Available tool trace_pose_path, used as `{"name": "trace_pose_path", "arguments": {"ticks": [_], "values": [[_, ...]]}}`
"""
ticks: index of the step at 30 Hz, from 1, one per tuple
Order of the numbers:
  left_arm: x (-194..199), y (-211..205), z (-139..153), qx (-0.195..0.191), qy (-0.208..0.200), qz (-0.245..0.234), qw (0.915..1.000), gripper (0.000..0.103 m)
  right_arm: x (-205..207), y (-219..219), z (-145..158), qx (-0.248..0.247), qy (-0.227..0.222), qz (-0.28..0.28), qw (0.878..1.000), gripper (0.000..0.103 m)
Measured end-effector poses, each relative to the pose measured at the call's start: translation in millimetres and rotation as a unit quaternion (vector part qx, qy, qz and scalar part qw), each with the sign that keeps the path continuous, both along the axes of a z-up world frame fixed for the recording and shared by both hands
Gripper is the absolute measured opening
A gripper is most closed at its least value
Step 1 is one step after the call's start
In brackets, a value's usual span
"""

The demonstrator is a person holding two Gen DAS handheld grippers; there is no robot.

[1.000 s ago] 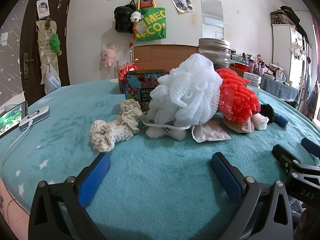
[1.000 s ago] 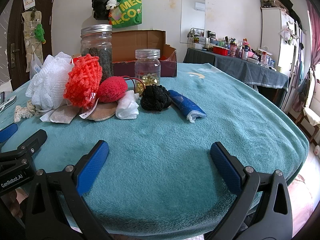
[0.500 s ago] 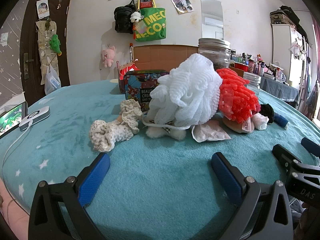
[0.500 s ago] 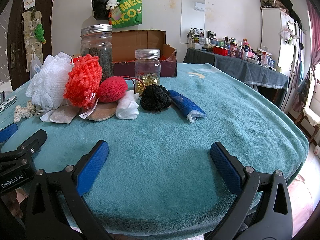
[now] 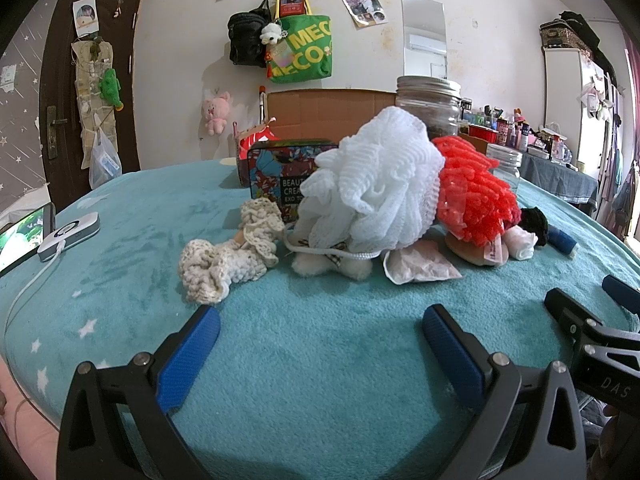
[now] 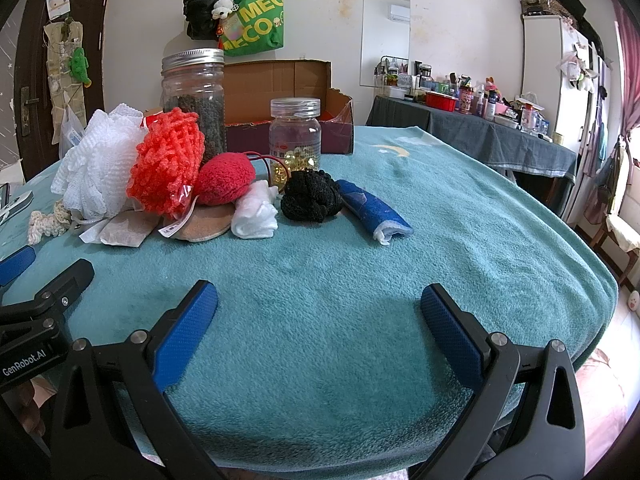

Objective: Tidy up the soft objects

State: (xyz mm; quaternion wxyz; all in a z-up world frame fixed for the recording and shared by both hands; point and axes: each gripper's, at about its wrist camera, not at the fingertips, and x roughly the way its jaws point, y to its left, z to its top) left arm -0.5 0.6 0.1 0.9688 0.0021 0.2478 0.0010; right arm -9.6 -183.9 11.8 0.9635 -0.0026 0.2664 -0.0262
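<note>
Two handheld grippers are held low over a teal blanket (image 6: 460,216), side by side at its near edge; the left gripper (image 5: 320,328) and right gripper (image 6: 319,304) are both spread wide and empty, apparently readied for a first pick. The soft objects are heaped well ahead: a white mesh pouf (image 5: 380,184) leaning against an orange pouf (image 5: 472,196), a cream crocheted piece (image 5: 224,260), a black scrunchie (image 6: 311,196) and a blue roll (image 6: 374,210); nothing appears sorted yet.

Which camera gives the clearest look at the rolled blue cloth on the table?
The right wrist view: the rolled blue cloth lies unobstructed beside the black knitted ball, its white end visible. In the left wrist view only a small piece shows at the pile's far right.
</note>
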Motion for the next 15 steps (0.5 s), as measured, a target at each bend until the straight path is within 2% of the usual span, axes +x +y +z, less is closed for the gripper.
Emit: {"name": "trace_pose_path", "arguments": {"ticks": [15], "values": [[-0.4,-0.7,-0.4,-0.001,0.0,0.0,1.0,0.103,-0.3,-0.3,0.1,0.0,0.0,0.0,1.0,0.103]]}}
